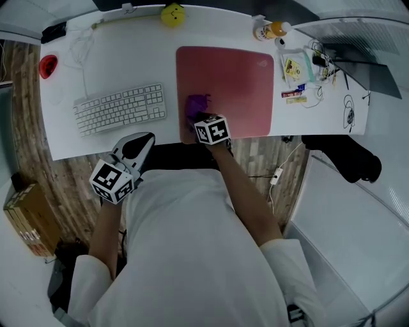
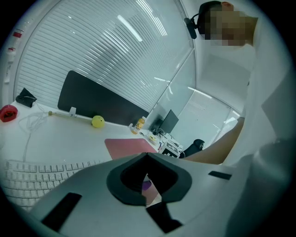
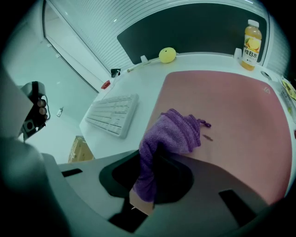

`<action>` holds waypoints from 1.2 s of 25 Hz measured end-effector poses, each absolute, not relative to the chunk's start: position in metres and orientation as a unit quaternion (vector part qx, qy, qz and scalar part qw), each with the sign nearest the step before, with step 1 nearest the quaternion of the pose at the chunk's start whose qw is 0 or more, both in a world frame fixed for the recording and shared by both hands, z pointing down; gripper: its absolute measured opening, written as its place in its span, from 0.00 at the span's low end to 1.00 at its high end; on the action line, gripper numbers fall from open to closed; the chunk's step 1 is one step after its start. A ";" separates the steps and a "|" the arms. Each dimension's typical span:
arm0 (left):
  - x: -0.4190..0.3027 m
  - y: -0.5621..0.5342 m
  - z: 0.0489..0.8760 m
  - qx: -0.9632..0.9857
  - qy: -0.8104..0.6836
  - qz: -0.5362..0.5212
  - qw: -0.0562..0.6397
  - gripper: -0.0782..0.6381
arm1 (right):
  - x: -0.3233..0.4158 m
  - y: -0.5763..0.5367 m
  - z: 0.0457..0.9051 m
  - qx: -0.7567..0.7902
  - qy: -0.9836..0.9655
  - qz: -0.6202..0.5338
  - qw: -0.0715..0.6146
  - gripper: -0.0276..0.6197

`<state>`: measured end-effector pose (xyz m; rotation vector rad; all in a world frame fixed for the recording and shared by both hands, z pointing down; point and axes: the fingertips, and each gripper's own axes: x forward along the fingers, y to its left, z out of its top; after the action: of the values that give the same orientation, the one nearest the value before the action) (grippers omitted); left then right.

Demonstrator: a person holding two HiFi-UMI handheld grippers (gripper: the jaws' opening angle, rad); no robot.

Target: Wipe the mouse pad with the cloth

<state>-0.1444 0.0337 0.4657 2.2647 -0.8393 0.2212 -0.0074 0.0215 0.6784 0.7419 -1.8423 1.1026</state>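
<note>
The pink mouse pad (image 1: 230, 83) (image 3: 231, 111) lies on the white desk (image 1: 108, 70), right of centre. A bunched purple cloth (image 1: 196, 104) (image 3: 173, 132) rests on the pad's near-left corner. My right gripper (image 1: 199, 119) (image 3: 155, 155) is shut on the cloth's near end, and its free end spreads out on the pad. My left gripper (image 1: 144, 138) (image 2: 147, 155) hovers at the desk's front edge, below the keyboard's right end. Its jaws are shut with nothing between them. The pad (image 2: 127, 146) shows beyond them in the left gripper view.
A white keyboard (image 1: 120, 108) (image 3: 113, 113) sits left of the pad. A yellow ball (image 1: 172, 14) and an orange drink bottle (image 1: 271, 30) (image 3: 252, 39) stand at the back. Packets and cables (image 1: 300, 70) crowd the right end. A red object (image 1: 48, 65) lies far left.
</note>
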 end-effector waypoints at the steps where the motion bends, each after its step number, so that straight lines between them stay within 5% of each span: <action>1: -0.145 0.033 0.466 0.875 -0.324 0.084 0.351 0.13 | -0.012 0.022 0.676 0.290 -0.738 0.441 0.420 0.18; 15: -0.143 0.019 0.462 0.863 -0.361 0.084 0.342 0.13 | -0.057 0.003 0.625 0.180 -0.812 0.402 0.383 0.18; 30: -0.078 0.022 0.472 0.812 -0.437 0.114 0.368 0.13 | 0.055 -0.045 0.682 0.184 -0.793 0.403 0.419 0.18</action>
<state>-0.0785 0.0218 0.4725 2.0865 -1.1233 0.2935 0.0551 -0.0449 0.6823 0.4606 -1.9886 1.0097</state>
